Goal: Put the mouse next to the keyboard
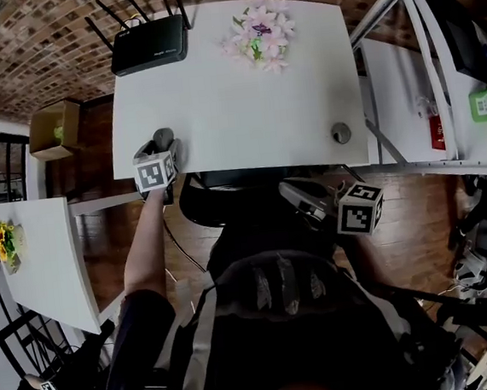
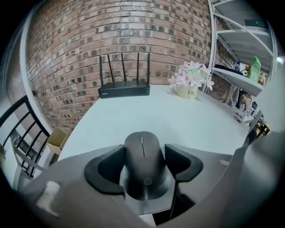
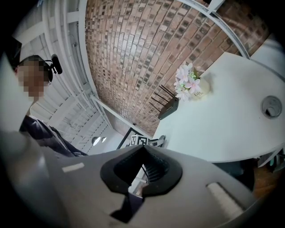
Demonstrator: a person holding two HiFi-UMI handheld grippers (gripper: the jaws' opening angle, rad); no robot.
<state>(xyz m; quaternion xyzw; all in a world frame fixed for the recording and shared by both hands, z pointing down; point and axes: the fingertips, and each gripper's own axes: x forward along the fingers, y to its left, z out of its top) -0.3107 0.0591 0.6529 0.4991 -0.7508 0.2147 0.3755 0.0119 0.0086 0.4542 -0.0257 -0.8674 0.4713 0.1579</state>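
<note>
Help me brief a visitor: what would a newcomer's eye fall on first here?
The black mouse clamped in the left claw at the near edge of the white table. Behind it, a black router and pink flowers stand along the far edge by the brick wall; no keyboard shows.

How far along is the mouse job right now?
Done: the mouse is gripped, with the left gripper closed on its sides at the near edge of the white table. Left: setting it beside the keyboard, though no keyboard shows in any view. The right gripper is shut, empty and off the table.
</note>
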